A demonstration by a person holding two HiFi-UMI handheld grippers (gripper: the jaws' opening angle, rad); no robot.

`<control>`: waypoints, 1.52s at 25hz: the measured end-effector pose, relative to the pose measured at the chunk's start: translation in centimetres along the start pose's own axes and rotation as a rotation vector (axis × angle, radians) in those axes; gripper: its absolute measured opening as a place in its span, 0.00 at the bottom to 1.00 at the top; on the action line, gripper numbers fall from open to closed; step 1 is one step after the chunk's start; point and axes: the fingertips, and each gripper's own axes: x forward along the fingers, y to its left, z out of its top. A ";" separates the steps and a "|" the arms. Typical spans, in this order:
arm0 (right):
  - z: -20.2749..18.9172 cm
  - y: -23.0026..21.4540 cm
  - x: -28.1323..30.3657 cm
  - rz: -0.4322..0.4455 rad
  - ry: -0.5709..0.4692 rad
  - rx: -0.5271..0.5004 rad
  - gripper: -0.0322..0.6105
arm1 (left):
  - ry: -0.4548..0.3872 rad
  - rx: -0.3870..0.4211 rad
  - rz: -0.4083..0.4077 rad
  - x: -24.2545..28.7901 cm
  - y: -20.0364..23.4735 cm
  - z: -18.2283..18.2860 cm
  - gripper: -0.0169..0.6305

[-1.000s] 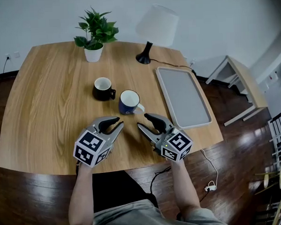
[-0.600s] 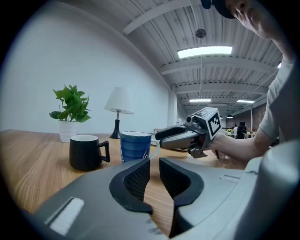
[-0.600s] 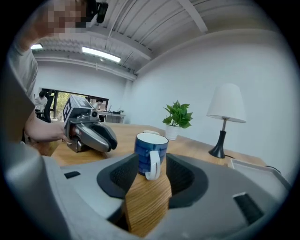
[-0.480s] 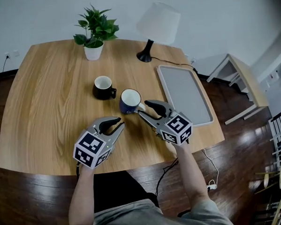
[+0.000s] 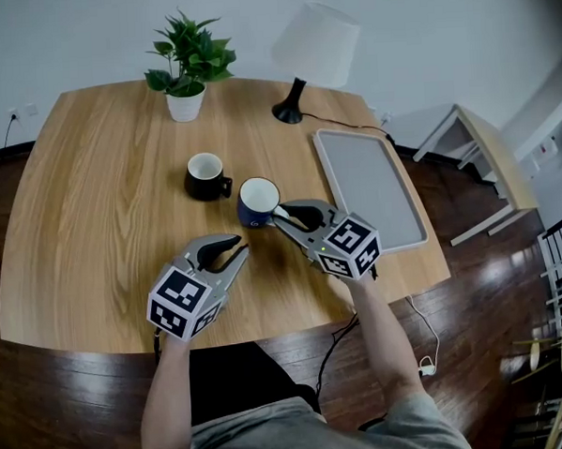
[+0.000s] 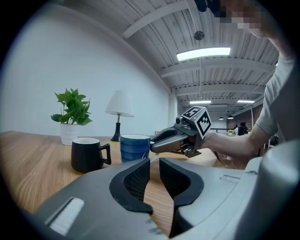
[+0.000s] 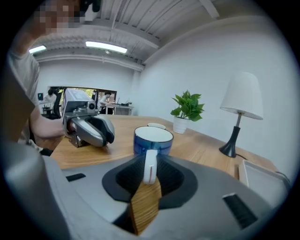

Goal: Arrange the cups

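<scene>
Head view, clock read from table (image 5: pixel 93 219) centre; right hand reaches in from 5 o'clock, forearm extended, right gripper (image 5: pixel 282 214) pitched gently down with its marker cube nearest the body; its jaws have just been closing and are now clamped on the white handle of the blue cup (image 5: pixel 258 203), pads either side of the handle in the right gripper view (image 7: pixel 150 168); left hand low near the 6 o'clock edge, left gripper (image 5: pixel 233 249) almost level, pointing toward 1 o'clock, jaws a slim gap apart with nothing between them (image 6: pixel 153 171); blue cup just right of centre, upright, handle toward 4 o'clock, only its white lining showing inside; black cup (image 5: pixel 205 176) just beside it at its 10 o'clock, not touching, white lining, handle toward 4 o'clock; grey tray (image 5: pixel 368 191) at 3 o'clock; white pot with green plant (image 5: pixel 186 69) at 11 o'clock; lamp (image 5: pixel 311 53) at 1 o'clock.
</scene>
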 end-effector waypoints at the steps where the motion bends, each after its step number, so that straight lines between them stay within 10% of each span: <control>1: 0.1 0.0 -0.1 0.002 -0.011 0.029 0.19 | -0.001 0.000 0.000 0.0 0.0 0.0 0.14; 11: 1.0 -3.9 -3.8 -0.096 -0.136 0.206 0.18 | -0.004 0.000 0.002 -0.1 0.0 0.1 0.14; 20: -3.9 -23.4 -12.5 -0.483 -0.085 0.346 0.18 | -0.002 0.002 -0.001 0.0 0.0 -0.1 0.14; 35: -9.0 -30.0 -10.4 -0.528 0.054 0.320 0.18 | -0.001 0.001 -0.002 0.2 -0.1 -0.1 0.14; 38: -9.8 -30.0 -11.4 -0.592 0.121 0.334 0.36 | -0.002 0.001 0.000 0.2 -0.1 0.0 0.14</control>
